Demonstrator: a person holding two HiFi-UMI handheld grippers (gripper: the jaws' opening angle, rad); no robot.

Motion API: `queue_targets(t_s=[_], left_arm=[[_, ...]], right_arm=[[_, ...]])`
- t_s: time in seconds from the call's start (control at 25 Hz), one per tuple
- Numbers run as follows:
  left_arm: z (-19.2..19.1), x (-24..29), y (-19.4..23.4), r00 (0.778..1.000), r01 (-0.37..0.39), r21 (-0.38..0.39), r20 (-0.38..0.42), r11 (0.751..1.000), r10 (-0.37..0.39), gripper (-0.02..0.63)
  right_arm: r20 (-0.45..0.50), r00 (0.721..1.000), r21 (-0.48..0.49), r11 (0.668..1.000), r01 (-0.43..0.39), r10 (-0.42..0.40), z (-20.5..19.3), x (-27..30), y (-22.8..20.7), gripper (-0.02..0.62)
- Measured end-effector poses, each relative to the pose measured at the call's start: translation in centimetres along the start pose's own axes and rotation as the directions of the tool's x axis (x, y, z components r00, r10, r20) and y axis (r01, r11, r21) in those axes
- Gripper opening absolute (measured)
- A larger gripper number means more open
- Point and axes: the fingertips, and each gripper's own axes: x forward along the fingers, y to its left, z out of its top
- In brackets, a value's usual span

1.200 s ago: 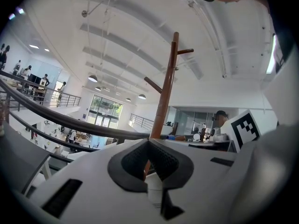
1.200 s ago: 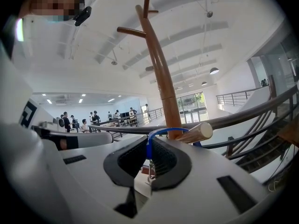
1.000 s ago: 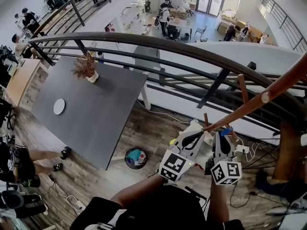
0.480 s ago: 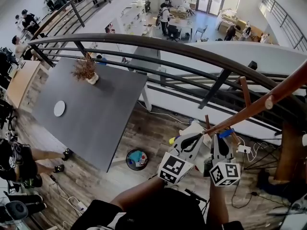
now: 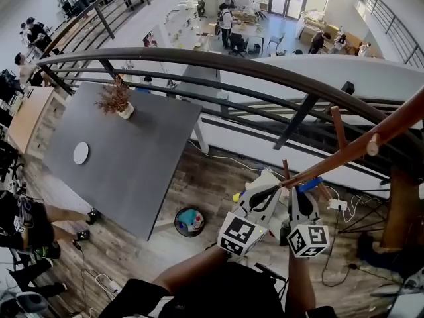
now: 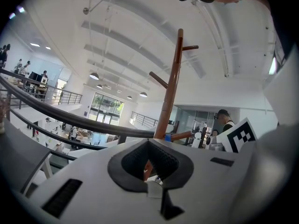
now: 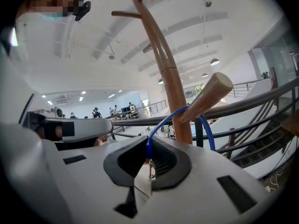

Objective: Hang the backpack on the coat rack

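The wooden coat rack (image 5: 361, 144) slants across the right of the head view. In the gripper views its pole (image 6: 170, 87) (image 7: 166, 64) rises just beyond the jaws. A pale backpack (image 5: 265, 179) hangs between my two grippers, close to the pole. Its blue loop (image 7: 205, 129) (image 5: 309, 184) lies over a wooden peg (image 7: 208, 97). My right gripper (image 7: 149, 155) (image 5: 299, 194) is shut on that loop, just under the peg. My left gripper (image 6: 148, 164) (image 5: 265, 194) is shut on the backpack's pale fabric, left of the pole.
A dark curved railing (image 5: 218, 61) runs right behind the rack, with an open drop beyond it. On the floor below stand a grey table (image 5: 132, 158) with a dried plant (image 5: 118, 98) and a round bin (image 5: 187, 218). Cables lie near the rack's foot.
Both grippers and the backpack have hardly moved, and the blue loop stays over the peg. Only the head view has shifted slightly.
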Motion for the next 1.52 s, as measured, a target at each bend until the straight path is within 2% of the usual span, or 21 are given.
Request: queue_targets(t_s=[1.52], left_arm=[[-1.7,0.5,-0.2,1.0,-0.013,-0.024,-0.021,1.0,0.013,0.008]], right_arm=[[-0.072,0.997,0.047,0.998,0.032,-0.029,-3.0,0.4,-2.4,0.028]])
